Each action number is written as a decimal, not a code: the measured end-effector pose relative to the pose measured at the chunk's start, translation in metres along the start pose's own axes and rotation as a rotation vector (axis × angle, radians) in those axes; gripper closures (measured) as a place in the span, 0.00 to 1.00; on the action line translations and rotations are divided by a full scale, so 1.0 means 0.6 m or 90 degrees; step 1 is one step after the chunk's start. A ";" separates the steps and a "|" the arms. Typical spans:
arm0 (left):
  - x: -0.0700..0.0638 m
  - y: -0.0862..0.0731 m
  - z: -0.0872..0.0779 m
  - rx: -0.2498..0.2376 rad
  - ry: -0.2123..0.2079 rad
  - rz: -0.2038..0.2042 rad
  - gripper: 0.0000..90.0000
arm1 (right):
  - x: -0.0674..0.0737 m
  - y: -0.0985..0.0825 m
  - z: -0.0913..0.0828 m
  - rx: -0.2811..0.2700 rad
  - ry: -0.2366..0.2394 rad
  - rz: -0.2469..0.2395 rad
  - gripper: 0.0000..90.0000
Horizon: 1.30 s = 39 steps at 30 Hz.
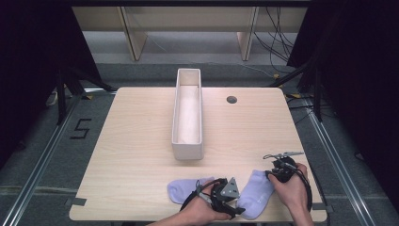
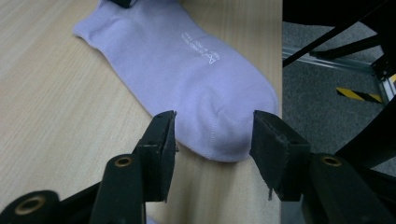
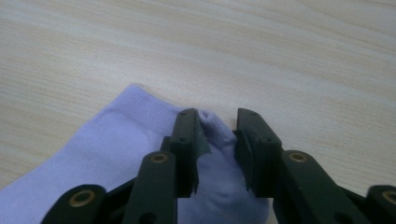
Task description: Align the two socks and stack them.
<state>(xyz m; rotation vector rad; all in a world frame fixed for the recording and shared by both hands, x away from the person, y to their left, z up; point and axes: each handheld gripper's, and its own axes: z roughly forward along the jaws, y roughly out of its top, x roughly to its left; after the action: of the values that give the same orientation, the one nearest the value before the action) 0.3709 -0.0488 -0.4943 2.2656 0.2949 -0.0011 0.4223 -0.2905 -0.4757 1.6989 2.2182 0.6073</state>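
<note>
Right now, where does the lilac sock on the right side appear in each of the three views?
High view: the right sock lies at the bottom, right of centre, at the table's near edge.
Left gripper view: it runs from top left to centre, with its toe between the open jaws.
Right gripper view: it lies at lower left, with its cuff bunched between the jaws.
Shared landmark: the light wooden table top.

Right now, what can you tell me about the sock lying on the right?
The right sock is pale lilac knit, lying flat near the table's front edge. Small white lettering runs along it. Its cuff end is bunched between the right gripper's jaws, while its rounded toe sits between the left gripper's open jaws, untouched.
</note>
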 end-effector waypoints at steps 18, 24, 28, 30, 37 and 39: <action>-0.019 0.002 0.018 0.032 0.026 0.035 0.96 | 0.010 0.005 0.000 0.020 0.019 0.024 0.94; -0.016 0.001 0.011 0.035 0.016 0.029 0.97 | 0.011 0.005 -0.002 0.015 0.026 0.024 0.95; -0.014 -0.002 -0.002 0.038 0.012 0.027 0.97 | 0.020 0.004 -0.013 0.004 0.034 0.034 0.95; -0.012 -0.003 -0.009 0.033 0.012 0.023 0.97 | 0.022 0.005 -0.017 -0.008 0.033 0.023 0.95; -0.006 -0.007 -0.043 0.023 0.007 0.030 0.97 | 0.035 0.009 -0.037 -0.040 0.047 -0.003 0.95; -0.004 -0.009 -0.056 0.021 0.008 0.031 0.97 | 0.039 0.009 -0.041 -0.036 0.053 0.002 0.95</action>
<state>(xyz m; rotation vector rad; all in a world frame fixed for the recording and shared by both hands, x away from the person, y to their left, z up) 0.3642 -0.0208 -0.4763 2.3053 0.2481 0.0346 0.4094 -0.2704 -0.4510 1.6786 2.2323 0.7480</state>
